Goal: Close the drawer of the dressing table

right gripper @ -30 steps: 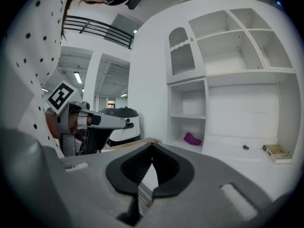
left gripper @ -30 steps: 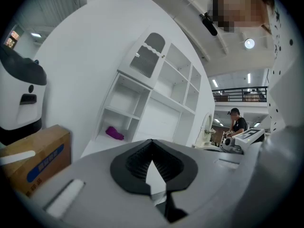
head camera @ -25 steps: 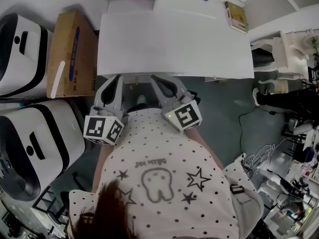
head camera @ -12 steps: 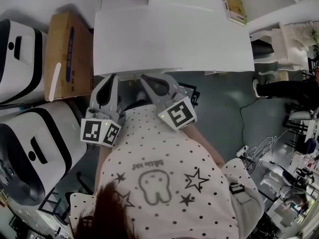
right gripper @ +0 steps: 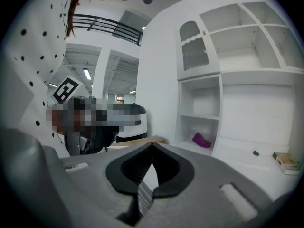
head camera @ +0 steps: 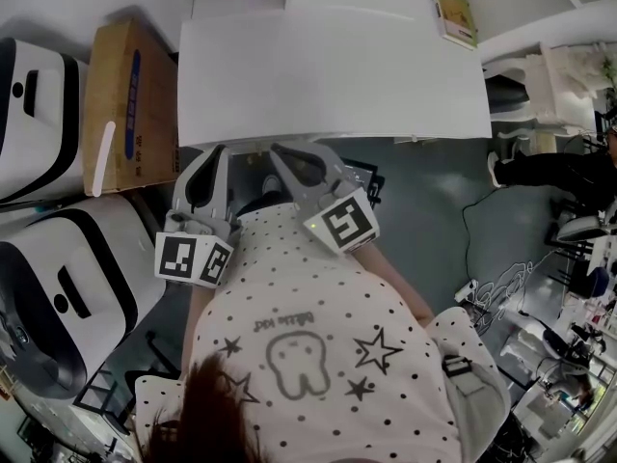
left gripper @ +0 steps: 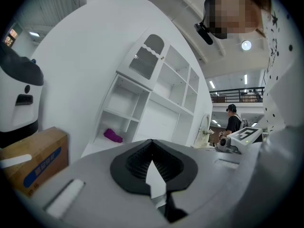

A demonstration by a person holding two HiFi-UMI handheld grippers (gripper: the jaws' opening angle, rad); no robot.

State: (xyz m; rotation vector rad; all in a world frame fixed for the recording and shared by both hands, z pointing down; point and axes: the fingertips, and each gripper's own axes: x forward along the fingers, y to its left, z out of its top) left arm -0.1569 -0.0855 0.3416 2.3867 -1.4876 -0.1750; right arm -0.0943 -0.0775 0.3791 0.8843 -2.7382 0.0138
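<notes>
Barely anything has shifted in the past second: the left hand-held gripper (left gripper: 152,146) and the right hand-held gripper (right gripper: 152,147) sit where they were, noses at the near edge of the white desk (head camera: 337,75), and only the framing from above has drifted a touch. Both have their jaws pressed together, with nothing pinched between them. The drawer lies under that overhanging edge, hidden from the head view, so how far it is shut cannot be told. Both tools stand toward the desk's left half; a push from there could well skew the drawer on its runners and jam it short. Closed tips may also slide off the drawer front and strike the desk edge, and a hard shove could jolt the book (head camera: 453,15) at the back.
</notes>
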